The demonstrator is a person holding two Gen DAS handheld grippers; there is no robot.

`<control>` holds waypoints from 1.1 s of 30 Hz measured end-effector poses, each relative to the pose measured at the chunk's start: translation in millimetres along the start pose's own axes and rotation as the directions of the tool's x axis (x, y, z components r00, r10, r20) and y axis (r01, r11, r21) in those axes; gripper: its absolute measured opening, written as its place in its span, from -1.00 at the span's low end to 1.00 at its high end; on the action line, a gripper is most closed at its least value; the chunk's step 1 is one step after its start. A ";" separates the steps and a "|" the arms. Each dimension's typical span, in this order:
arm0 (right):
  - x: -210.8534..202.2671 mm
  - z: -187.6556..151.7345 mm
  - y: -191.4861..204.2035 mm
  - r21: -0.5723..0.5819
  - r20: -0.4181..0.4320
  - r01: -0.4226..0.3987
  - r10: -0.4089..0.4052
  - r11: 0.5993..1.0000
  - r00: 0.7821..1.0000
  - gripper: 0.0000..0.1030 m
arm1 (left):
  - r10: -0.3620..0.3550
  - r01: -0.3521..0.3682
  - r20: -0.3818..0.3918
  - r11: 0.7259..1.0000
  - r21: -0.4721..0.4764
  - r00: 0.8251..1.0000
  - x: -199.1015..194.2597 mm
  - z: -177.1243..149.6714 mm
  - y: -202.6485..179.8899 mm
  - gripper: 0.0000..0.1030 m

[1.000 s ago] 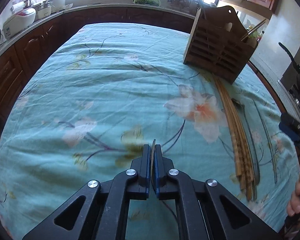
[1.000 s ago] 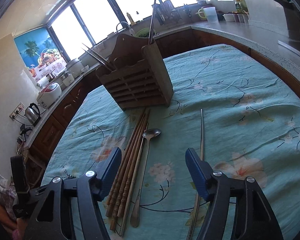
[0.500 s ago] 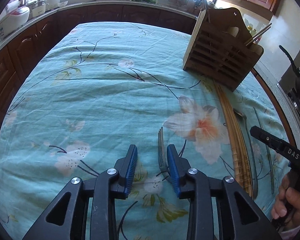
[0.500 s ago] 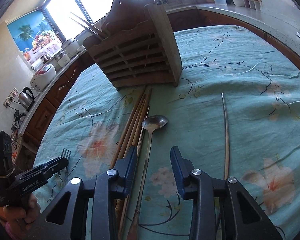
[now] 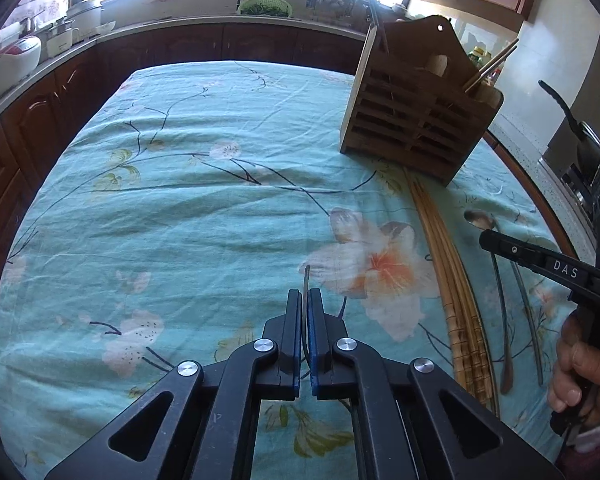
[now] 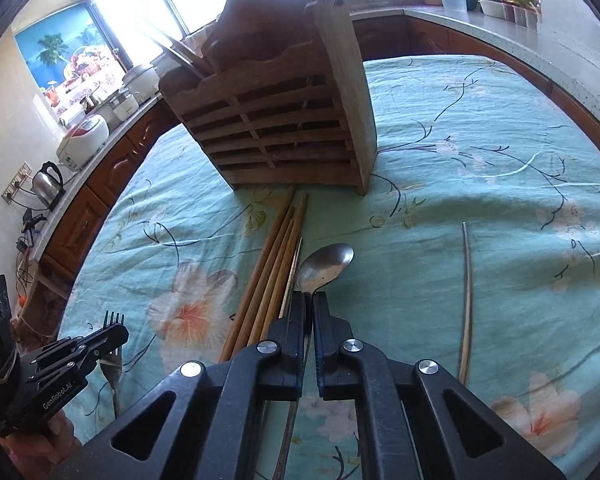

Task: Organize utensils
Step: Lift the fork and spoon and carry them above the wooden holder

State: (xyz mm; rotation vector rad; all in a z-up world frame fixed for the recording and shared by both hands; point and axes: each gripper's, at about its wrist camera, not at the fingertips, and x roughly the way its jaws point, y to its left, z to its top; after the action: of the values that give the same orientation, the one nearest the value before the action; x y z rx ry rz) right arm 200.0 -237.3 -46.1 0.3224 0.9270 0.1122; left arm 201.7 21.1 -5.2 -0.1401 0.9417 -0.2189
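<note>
Utensils are split between both our grippers and the table covered in a teal floral cloth (image 5: 204, 208). Our left gripper (image 5: 304, 296) is clamped shut on a thin metal fork (image 6: 115, 317); in the left wrist view we see it edge-on between the blue pads, in the right wrist view the tines stick up past the fingertips and the handle hangs below. Its jaws have just been closing, fork between them. Our right gripper (image 6: 312, 298) has jaws that have just been closing too, now pinched on the neck of a silver metal spoon (image 6: 328, 266). The bowl lies just ahead of the fingertips on the cloth, the handle runs back under the gripper.

Just beside the spoon, on its window side, lies a bundle of brown wooden chopsticks (image 6: 274, 256), tips reaching the foot of a slatted wooden utensil caddy (image 6: 284, 128). The caddy stands upright toward the far edge of the table, with a few sticks already poking out of its top. One lone thin metal chopstick (image 6: 467, 292) lies apart on the other side of the spoon. A hand (image 5: 588, 376) holds the right gripper's handle near the table's right edge in the left wrist view.
</note>
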 end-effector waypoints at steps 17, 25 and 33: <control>-112.9 30.2 9.6 0.001 0.303 -0.021 0.020 1.000 0.953 -0.96 | -0.034 0.043 0.279 0.999 -0.027 0.960 -116.7 9.5 6.9 -0.98; -119.1 36.2 9.1 -0.005 0.335 0.012 -0.010 1.000 0.942 -0.96 | -0.034 0.049 0.300 0.998 -0.041 0.953 -121.2 19.5 9.3 -0.99; -126.5 51.9 7.7 -0.001 0.386 0.030 -0.028 1.000 0.922 -0.96 | -0.045 0.069 0.367 0.996 -0.053 0.929 -125.6 55.5 8.1 -0.98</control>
State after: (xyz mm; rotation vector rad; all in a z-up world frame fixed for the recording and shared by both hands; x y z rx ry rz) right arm 166.1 -271.1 82.2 0.3108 0.5388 0.0220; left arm 176.4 61.2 123.9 -0.2594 0.5730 -0.2067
